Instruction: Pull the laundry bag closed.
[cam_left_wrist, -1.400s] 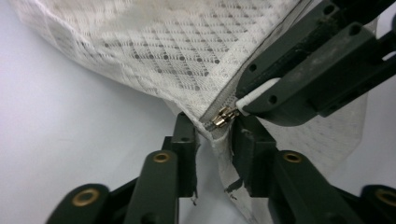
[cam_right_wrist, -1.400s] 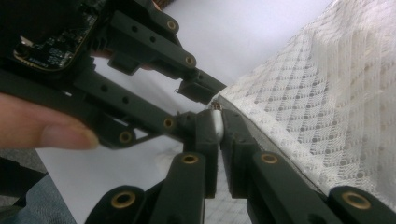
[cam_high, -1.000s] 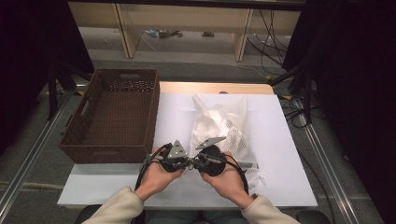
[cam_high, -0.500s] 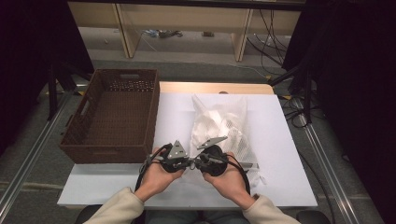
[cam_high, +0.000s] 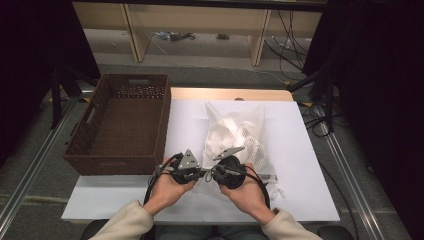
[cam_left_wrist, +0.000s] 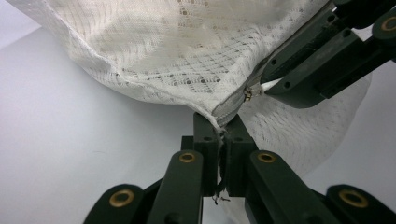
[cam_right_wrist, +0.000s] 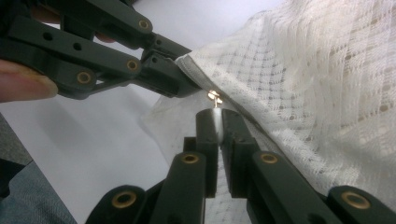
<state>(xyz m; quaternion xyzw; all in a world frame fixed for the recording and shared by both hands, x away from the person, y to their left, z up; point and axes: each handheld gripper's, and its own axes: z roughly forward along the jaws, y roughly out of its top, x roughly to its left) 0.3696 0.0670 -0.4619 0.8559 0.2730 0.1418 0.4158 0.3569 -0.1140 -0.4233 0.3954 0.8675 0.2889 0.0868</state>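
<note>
A white mesh bag (cam_high: 235, 131) lies on the white table (cam_high: 305, 160), its near end lifted between both hands. My left gripper (cam_high: 203, 173) is shut on the bag's zip seam (cam_left_wrist: 224, 115), pinching the fabric edge between its jaws (cam_left_wrist: 222, 128). Facing it tip to tip, my right gripper (cam_high: 212, 174) is shut on the small metal zip pull (cam_right_wrist: 214, 98), which sticks out of its closed jaws (cam_right_wrist: 215, 114). In the left gripper view the right gripper (cam_left_wrist: 267, 87) shows at the upper right with the pull in it. In the right gripper view the left gripper (cam_right_wrist: 181, 77) holds the bag (cam_right_wrist: 317, 70) at the upper left.
An empty brown wicker basket (cam_high: 163, 125) stands on the table's left part, beside the bag. Bare white table lies right of the bag. Metal rails run along both sides of the table, and cables lie on the floor beyond.
</note>
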